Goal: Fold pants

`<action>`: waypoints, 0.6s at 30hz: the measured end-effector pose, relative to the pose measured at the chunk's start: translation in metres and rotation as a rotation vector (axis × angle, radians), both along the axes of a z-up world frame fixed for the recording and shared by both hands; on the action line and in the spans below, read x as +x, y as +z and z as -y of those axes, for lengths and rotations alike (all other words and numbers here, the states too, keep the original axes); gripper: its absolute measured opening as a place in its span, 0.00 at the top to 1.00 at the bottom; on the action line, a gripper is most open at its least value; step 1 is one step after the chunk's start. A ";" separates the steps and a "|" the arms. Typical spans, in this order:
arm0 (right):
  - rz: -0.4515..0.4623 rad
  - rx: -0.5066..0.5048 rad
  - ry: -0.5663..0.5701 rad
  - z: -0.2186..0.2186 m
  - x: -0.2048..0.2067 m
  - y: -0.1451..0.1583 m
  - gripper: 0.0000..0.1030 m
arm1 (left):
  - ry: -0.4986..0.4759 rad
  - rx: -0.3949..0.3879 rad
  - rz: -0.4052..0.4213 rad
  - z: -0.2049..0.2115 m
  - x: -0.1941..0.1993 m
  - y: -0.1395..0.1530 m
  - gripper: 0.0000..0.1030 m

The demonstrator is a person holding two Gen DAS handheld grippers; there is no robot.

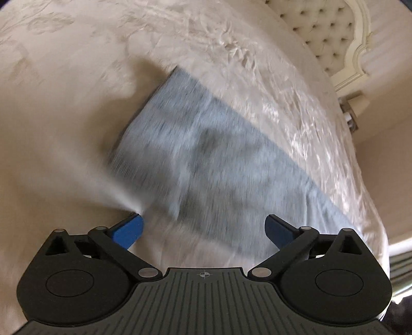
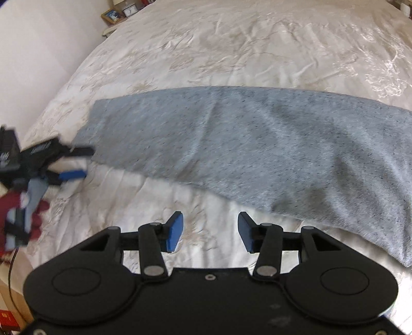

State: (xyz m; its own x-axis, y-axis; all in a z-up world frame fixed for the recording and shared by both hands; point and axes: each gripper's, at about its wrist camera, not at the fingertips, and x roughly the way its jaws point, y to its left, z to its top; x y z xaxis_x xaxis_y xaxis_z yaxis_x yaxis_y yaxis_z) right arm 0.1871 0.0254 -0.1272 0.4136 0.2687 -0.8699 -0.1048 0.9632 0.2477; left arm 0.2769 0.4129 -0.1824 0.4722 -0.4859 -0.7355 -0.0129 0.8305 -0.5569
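Note:
Grey-blue pants (image 2: 257,152) lie folded lengthwise as a long strip across the cream bedspread (image 2: 219,46). In the left wrist view the pants (image 1: 206,159) are blurred and run from upper left to lower right. My left gripper (image 1: 203,232) is open and empty, just short of the strip's near edge. It also shows in the right wrist view (image 2: 77,162) at the left end of the pants, held by a red-gloved hand. My right gripper (image 2: 209,232) is open and empty, over the bedspread just in front of the pants' near edge.
A tufted cream headboard (image 1: 332,33) stands at the top right of the left wrist view. A nightstand with a picture frame (image 2: 112,15) and a small clock sits at the far left beyond the bed. The bed's left edge (image 2: 51,103) drops off beside a white wall.

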 end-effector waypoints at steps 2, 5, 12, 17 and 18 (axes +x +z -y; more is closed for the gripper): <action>-0.003 0.002 0.004 -0.004 0.001 0.001 0.51 | -0.010 -0.006 0.016 0.001 0.015 0.000 0.01; -0.003 0.002 0.001 -0.005 0.006 0.001 0.51 | -0.035 -0.009 0.034 0.005 0.033 -0.003 0.01; 0.006 0.028 -0.042 -0.006 0.021 0.003 0.44 | -0.063 -0.032 0.056 0.007 0.046 0.002 0.02; 0.052 0.008 -0.104 -0.009 0.040 0.006 0.23 | 0.011 0.060 0.027 0.001 0.033 0.007 0.55; 0.073 -0.016 -0.109 -0.012 0.044 0.007 0.10 | 0.013 0.078 0.024 0.000 0.032 0.007 0.61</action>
